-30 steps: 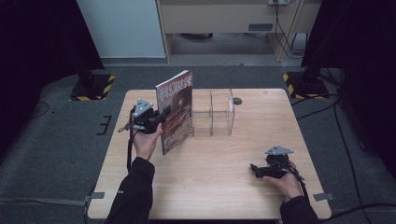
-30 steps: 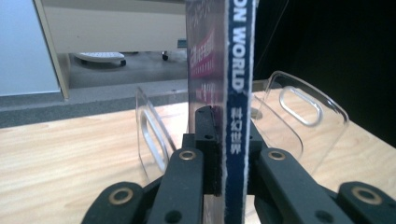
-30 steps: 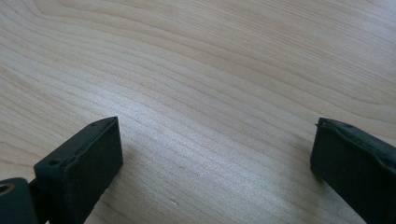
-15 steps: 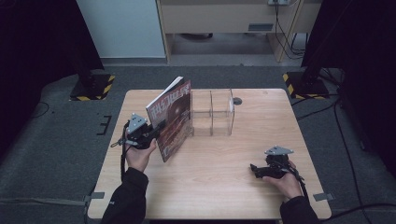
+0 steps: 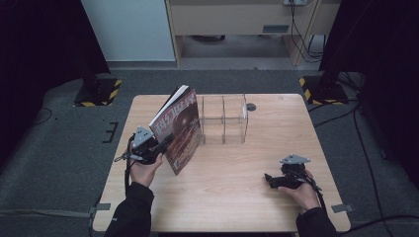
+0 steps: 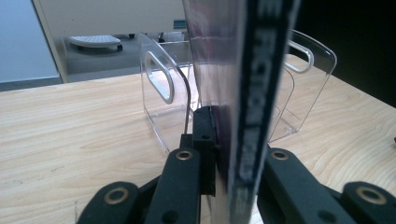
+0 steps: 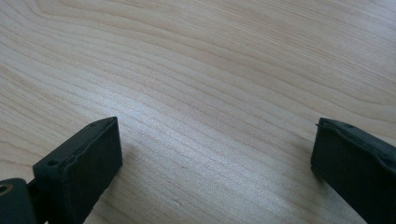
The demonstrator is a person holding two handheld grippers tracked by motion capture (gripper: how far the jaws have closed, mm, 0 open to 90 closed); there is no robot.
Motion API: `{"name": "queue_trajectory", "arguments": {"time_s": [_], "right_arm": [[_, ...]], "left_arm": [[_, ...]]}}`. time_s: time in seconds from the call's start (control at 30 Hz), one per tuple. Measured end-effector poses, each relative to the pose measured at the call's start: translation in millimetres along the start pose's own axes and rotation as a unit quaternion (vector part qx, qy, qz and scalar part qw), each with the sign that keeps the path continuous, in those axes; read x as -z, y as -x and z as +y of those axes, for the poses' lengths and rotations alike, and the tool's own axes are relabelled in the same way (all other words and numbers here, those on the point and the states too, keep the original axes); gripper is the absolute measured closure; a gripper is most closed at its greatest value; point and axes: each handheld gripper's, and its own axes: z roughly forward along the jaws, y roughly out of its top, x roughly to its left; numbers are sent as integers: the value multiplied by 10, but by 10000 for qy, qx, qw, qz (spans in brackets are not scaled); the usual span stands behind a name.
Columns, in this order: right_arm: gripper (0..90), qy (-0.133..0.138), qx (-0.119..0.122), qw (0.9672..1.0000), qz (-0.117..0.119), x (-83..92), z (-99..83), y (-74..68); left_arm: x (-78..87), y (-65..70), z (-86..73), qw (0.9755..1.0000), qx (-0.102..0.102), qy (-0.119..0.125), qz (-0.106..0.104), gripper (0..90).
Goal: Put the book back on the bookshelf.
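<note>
The left gripper (image 5: 165, 142) clamps a tilted magazine (image 5: 179, 129) by its spine, just left of the clear acrylic organizer (image 5: 223, 119). The right gripper (image 5: 269, 179), jaws spread wide, rests on the wooden table (image 5: 232, 197), near right.

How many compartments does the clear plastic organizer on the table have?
2 are visible. The clear organizer stands at the far middle of the table; one divider splits it into a left compartment, next to the magazine, and a right compartment. The magazine may hide more.
</note>
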Motion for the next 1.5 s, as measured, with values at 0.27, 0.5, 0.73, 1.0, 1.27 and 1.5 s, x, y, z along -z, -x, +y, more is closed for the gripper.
{"name": "queue_trajectory", "arguments": {"time_s": [0.27,0.5,0.73,1.0,1.27,1.5], "right_arm": [[20,-8,-2,10000,11,-1,0,-2],[19,-9,5,10000,15,-2,1,-2],[19,-13,6,10000,16,-1,1,-2],[18,-26,-25,10000,18,0,2,-6],[16,-7,0,10000,15,-5,2,-3],[16,-6,24,10000,26,-6,4,-3]], "left_arm": [[-51,-32,69,9998,69,170,-14,785],[-73,-74,115,9997,174,169,10,824],[-87,-10,194,9997,187,146,12,835],[-185,61,384,9984,350,415,187,837],[-402,43,530,9963,324,623,488,837],[-612,3,555,9951,326,629,694,837]]}}
